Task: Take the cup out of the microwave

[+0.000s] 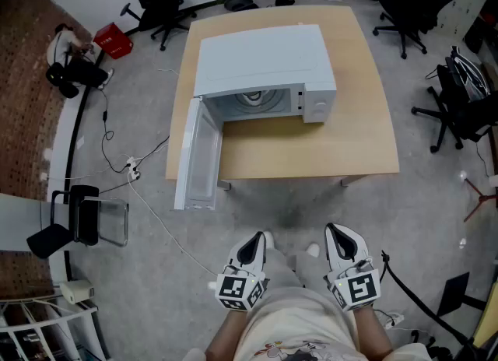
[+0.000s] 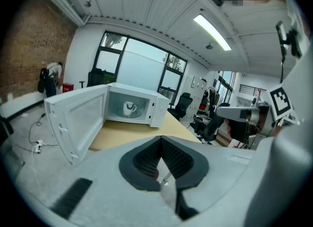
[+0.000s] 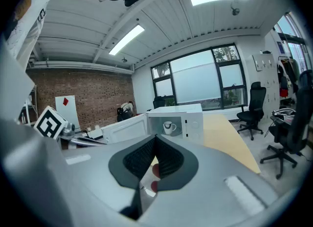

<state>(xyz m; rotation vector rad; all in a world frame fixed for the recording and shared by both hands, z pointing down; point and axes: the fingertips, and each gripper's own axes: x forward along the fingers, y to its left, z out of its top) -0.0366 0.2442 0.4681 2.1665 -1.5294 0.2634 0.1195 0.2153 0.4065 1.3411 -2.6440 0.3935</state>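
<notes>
Cup (image 2: 129, 107) not yet reached – you stand well back from the table, both tools held low in front of you. Nearest to you, the left gripper (image 1: 257, 243) has its jaws pressed together on nothing, and the right gripper (image 1: 340, 236) is likewise closed and empty, both tipped slightly downward. Bare grey floor (image 1: 296, 212) lies between you and the wooden table (image 1: 358, 118).

On that table sits the white microwave (image 1: 261, 56), its door (image 1: 198, 153) swung fully open to your left and overhanging the table's edge. Deepest in the scene, the white cup stands upright on the turntable inside the cavity, roughly central, its handle apparently turned to the right.

The step in hand looks to be the approach. Do it well by spreading the jaws of your working gripper before it enters the cavity, not inside it, where room is tight. The right gripper probably has the freer line, since the open door guards the left side. Come in level and square to the opening, keep clear of the door and the control panel's edge, and close on the cup's wall or handle – firmly, as glazed ceramic is likely to slip. Lift it just clear of the turntable, then draw straight back out.
</notes>
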